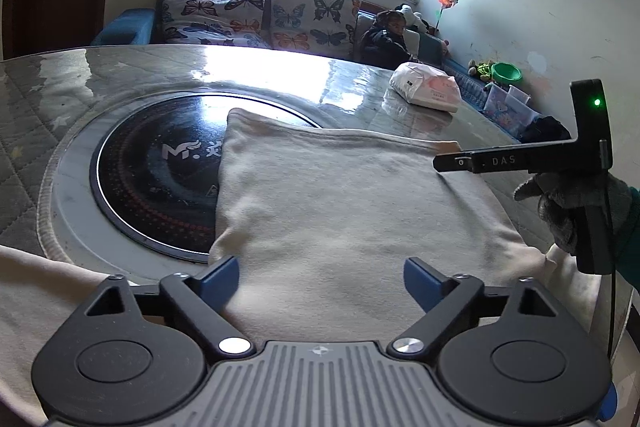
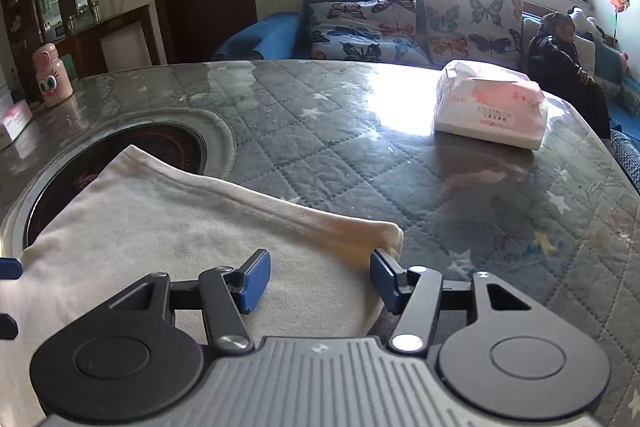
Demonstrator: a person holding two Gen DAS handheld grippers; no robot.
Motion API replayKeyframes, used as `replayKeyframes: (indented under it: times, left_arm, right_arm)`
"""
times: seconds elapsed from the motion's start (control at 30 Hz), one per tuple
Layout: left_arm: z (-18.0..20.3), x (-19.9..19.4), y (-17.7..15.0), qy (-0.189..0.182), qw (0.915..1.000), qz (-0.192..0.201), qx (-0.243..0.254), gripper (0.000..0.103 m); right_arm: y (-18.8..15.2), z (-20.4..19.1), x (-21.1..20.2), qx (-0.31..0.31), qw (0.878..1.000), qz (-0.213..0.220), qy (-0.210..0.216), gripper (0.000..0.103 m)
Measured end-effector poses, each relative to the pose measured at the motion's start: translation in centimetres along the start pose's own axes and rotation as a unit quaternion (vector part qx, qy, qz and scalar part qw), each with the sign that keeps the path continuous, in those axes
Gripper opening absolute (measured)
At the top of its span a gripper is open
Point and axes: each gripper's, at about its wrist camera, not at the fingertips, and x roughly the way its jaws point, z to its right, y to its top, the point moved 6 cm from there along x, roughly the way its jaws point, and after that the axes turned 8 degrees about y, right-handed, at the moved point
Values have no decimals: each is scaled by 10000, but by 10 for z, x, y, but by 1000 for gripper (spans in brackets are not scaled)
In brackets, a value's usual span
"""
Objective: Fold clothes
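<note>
Between the blue pads of the left gripper (image 1: 321, 283), which stand wide apart and pinch nothing, lies the near part of the cream garment (image 1: 340, 211); it spreads ahead of the fingers and overlaps the black round cooktop (image 1: 160, 175) just off the left finger. The right gripper (image 2: 318, 281) has its fingers apart too, empty, with the garment's far right corner (image 2: 386, 237) just ahead of its right finger and flat cloth under its left one. The garment looks like soft, light knit: limp, not slippery, nothing fragile, likely to sag and drag on the glossy table cover (image 2: 400, 163) when lifted. The best hold is probably a pinch through both layers at the corners or along the thick folded far edge. Already folded into a rough rectangle, it seems to run longest from left to right across both grippers' fingers, its folded edge facing away from them toward the tissue pack (image 2: 490, 109).
</note>
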Motion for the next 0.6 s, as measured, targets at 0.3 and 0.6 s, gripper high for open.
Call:
replayKeyframes:
  times: [0.3, 0.6]
  left_arm:
    - [9, -5, 0, 74, 9999, 37, 82, 103]
    - [30, -23, -10, 70, 9989, 142, 450, 103]
  right_arm:
    - [-1, -22, -56, -164, 9983, 557, -56, 87]
    - [-51, -65, -95, -694, 9961, 501, -197, 103]
